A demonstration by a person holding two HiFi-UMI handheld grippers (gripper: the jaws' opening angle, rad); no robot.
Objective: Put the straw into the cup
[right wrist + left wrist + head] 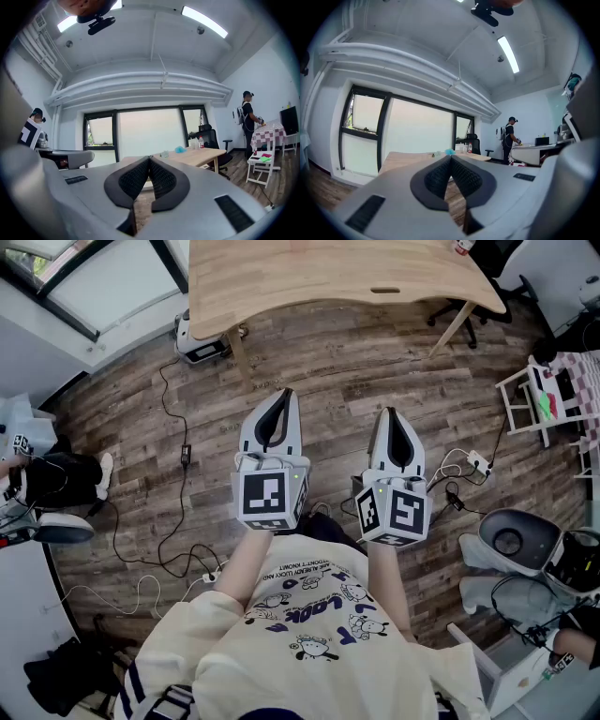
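status: task not started. the left gripper (284, 397) and right gripper (392, 413) sit side by side in front of the person's chest, above the wood-plank floor (356, 362); their tips point toward the wooden table (337, 277), which stands well apart from them. each gripper view shows its 2 ribbed pads pressed together at the tip with nothing between them; both grippers carry nothing. neither straw nor cup can be identified; the right gripper view shows only small items on the tabletop, among them a teal object (180, 149) and a bottle (200, 142), too small to tell further. remaining, by judgement: approach the table; locate both parts; grip the straw; insert it into the cup; 0 steps are complete.
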